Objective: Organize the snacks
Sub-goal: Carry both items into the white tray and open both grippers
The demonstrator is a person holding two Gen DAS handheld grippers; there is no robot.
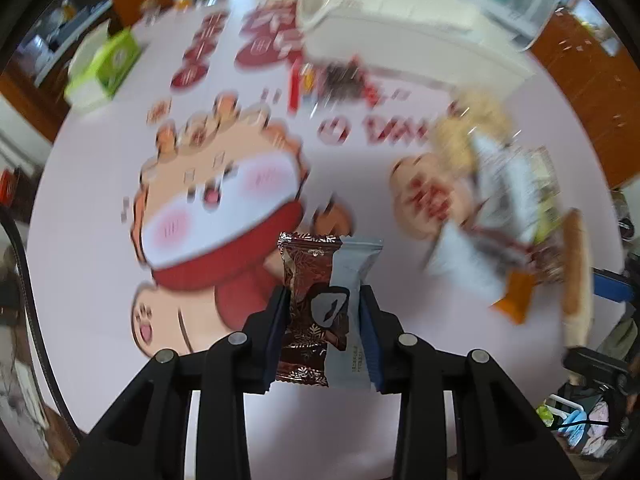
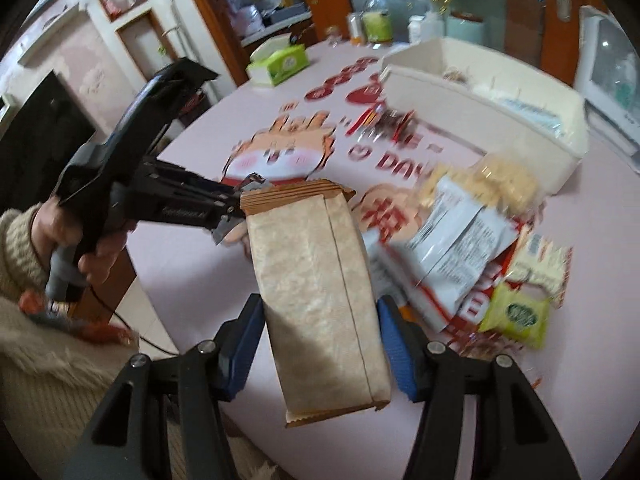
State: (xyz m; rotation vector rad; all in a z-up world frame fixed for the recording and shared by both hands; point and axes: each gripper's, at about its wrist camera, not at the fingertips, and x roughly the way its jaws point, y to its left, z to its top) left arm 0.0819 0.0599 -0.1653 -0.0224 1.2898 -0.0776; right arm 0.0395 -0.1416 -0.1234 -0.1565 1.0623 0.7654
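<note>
My left gripper [image 1: 323, 312] is shut on a small brown and pale-blue snack packet [image 1: 326, 304], held upright above the table. My right gripper [image 2: 320, 340] is shut on a long tan paper-look snack packet [image 2: 320, 288], also held above the table. The left gripper also shows in the right wrist view [image 2: 236, 208], just behind the tan packet's far end. A pile of loose snack packets [image 2: 460, 248] lies on the table at the right; it also shows in the left wrist view [image 1: 500, 208]. A white rectangular bin [image 2: 500, 112] stands at the back right, also in the left wrist view [image 1: 400, 32].
The round table [image 1: 100, 240] has a pale cloth with a cartoon print. A green tissue box [image 2: 280, 64] sits at its far left, bottles and jars [image 2: 376, 20] at the back. A dark red packet [image 2: 388, 124] lies in front of the bin. The person's sleeve [image 2: 24, 240] is at left.
</note>
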